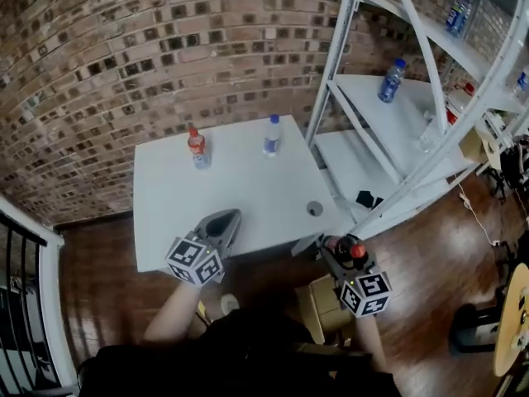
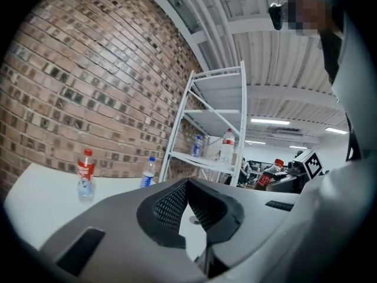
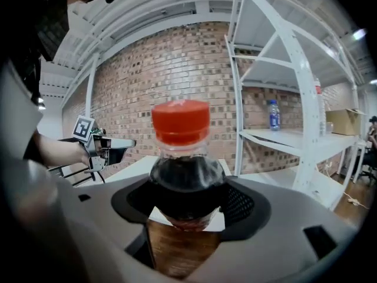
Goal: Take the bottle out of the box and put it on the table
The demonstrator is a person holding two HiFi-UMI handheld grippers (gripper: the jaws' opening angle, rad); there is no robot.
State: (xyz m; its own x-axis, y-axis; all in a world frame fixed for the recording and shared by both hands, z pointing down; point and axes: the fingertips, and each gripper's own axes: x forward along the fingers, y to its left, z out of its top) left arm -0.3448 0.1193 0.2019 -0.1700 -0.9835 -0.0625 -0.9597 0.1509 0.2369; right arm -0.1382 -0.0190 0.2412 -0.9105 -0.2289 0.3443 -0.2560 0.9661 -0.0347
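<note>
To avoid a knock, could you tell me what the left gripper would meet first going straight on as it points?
Probably the white shelf's front upright: the line of the left gripper passes over the table, just right of the blue-capped bottle, though depth is hard to judge.

Two hand-held grippers (image 1: 230,218) (image 1: 335,246); two table bottles (image 1: 197,148) (image 1: 272,135); one gripped bottle (image 1: 355,251).
</note>
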